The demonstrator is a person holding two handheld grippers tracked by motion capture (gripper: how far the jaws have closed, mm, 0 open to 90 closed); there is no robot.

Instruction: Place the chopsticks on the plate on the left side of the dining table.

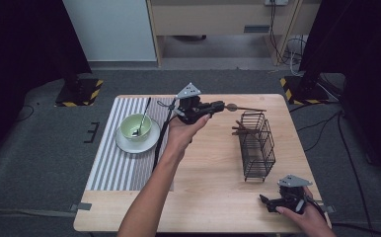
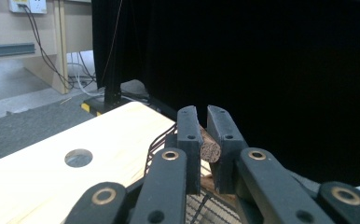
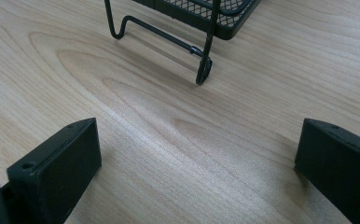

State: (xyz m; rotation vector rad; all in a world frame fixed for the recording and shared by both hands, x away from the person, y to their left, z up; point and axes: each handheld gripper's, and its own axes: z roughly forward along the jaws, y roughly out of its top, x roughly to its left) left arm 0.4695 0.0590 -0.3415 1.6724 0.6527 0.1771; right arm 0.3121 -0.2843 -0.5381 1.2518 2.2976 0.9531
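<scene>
My left gripper [image 1: 221, 105] hovers over the back of the wooden table [image 1: 208, 168], pointing right, shut on a brown wooden stick [image 1: 250, 108]. In the left gripper view the stick's round end [image 2: 211, 150] is pinched between the two jaws of the left gripper [image 2: 202, 113]. The stick's far end reaches over the top of a black wire basket [image 1: 257, 143], which holds other brown wooden pieces [image 1: 240, 129]. My right gripper [image 1: 263, 199] rests at the table's front right corner. In its own view the right gripper [image 3: 197, 154] stands wide open over bare wood, with nothing between the jaws, and the basket's foot [image 3: 204, 67] is just ahead.
A green bowl [image 1: 135, 127] with a spoon [image 1: 141, 121] sits on a white plate [image 1: 129, 144] on a striped placemat [image 1: 119, 168] at the left. A round hole [image 1: 232, 106] lies in the tabletop near the back edge. Dark curtains and stands flank the table.
</scene>
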